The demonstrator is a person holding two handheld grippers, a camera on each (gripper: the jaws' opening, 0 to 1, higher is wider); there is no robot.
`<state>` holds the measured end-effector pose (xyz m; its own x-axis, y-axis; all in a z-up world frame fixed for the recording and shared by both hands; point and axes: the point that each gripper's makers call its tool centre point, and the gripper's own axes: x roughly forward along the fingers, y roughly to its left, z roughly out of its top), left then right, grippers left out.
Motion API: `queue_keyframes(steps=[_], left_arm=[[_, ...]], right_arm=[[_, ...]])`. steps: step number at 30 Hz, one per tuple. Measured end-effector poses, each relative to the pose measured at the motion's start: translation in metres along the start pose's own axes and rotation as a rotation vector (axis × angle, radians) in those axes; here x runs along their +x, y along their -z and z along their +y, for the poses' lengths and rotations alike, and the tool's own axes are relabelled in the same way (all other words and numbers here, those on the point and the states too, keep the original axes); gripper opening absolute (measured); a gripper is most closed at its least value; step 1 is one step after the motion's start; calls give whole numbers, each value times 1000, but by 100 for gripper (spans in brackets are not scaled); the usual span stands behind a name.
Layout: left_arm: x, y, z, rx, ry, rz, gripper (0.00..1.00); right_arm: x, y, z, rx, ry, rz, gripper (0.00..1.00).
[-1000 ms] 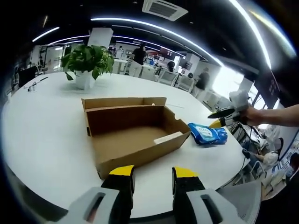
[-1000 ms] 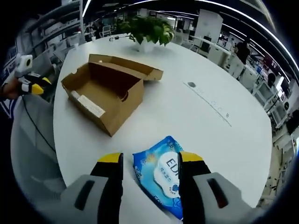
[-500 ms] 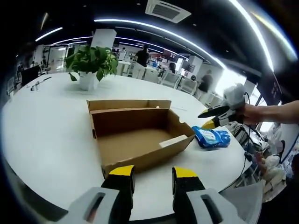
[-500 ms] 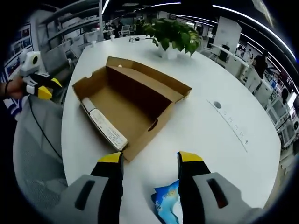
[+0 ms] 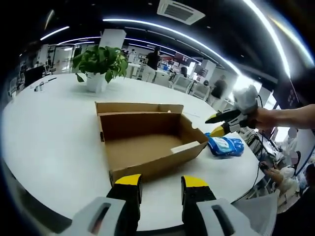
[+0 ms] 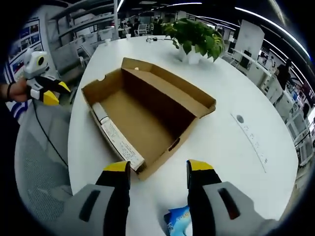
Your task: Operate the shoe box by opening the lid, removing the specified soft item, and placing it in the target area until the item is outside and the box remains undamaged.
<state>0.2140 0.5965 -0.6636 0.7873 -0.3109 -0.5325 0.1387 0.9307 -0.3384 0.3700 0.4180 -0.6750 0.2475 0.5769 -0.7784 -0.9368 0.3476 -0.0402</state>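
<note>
Shoe box (image 5: 147,142), brown cardboard, lid folded back flat, interior bare apart from a white label on one inner wall; resting on round white table (image 5: 49,132) just ahead of left gripper (image 5: 160,183) jaws in left gripper view. Left gripper jaws parted, yellow-tipped, nothing between them, short of the box's near wall. Potted plant (image 5: 96,64) far ahead and left of those jaws, beyond the box. Blue soft pack (image 5: 224,145) ahead and right of the same jaws, lying on the table just beside the box's right end, outside it. Right gripper (image 5: 224,124) above the pack, held by a hand (image 5: 266,118), jaws apart, not touching the pack.

Right gripper view, left to right: left gripper (image 6: 49,91) far left of the jaws, off the table edge; shoe box (image 6: 147,118) directly ahead of right gripper (image 6: 158,168) jaws, open side up; potted plant (image 6: 197,39) beyond the box, ahead and slightly right; blue soft pack (image 6: 178,221) low between the jaws, on the table, with no contact visible. Right gripper jaws wide apart, gripping nothing.
</note>
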Motion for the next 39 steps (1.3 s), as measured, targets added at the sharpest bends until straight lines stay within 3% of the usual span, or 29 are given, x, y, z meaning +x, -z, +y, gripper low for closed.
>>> queue_keyframes(steps=[13, 18, 31, 39], left_arm=[[1, 1, 7, -27, -8, -12, 31], [1, 0, 8, -34, -10, -19, 31], [1, 1, 7, -35, -1, -19, 31], [0, 2, 8, -41, -3, -21, 31]], right_arm=[[23, -16, 19, -132, -105, 64, 41], [35, -16, 17, -171, -142, 102, 41], [71, -27, 37, -200, -275, 142, 45], [88, -28, 48, -213, -316, 161, 43]])
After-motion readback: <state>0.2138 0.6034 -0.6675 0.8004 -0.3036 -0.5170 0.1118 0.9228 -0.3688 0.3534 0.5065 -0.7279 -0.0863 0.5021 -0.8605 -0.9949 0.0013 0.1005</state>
